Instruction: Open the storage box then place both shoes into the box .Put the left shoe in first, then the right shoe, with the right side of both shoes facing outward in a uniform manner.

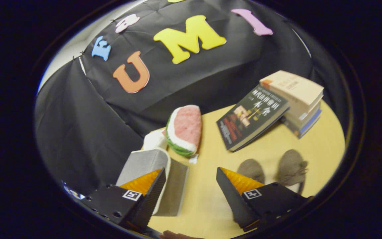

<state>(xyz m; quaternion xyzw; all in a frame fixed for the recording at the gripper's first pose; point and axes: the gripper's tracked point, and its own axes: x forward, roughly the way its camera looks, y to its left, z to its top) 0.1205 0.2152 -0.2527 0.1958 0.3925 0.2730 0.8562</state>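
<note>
My gripper (191, 171) hangs open over the yellow table (207, 202), nothing between its fingers. A grey storage box (144, 162) with a white rim stands at the left finger, which covers part of it. I cannot tell whether the box is open. Two grey-brown shoes stand side by side just beyond the right finger: one shoe (251, 169) nearer the middle, the other shoe (291, 167), with laces showing, farther right. The right finger hides their near ends.
A watermelon-slice plush (185, 129) sits behind the box, with a white object (154, 139) beside it. A dark-covered book (252, 116) leans against a stack of books (298, 99) at the table's far right. Black cloth walls close off the back.
</note>
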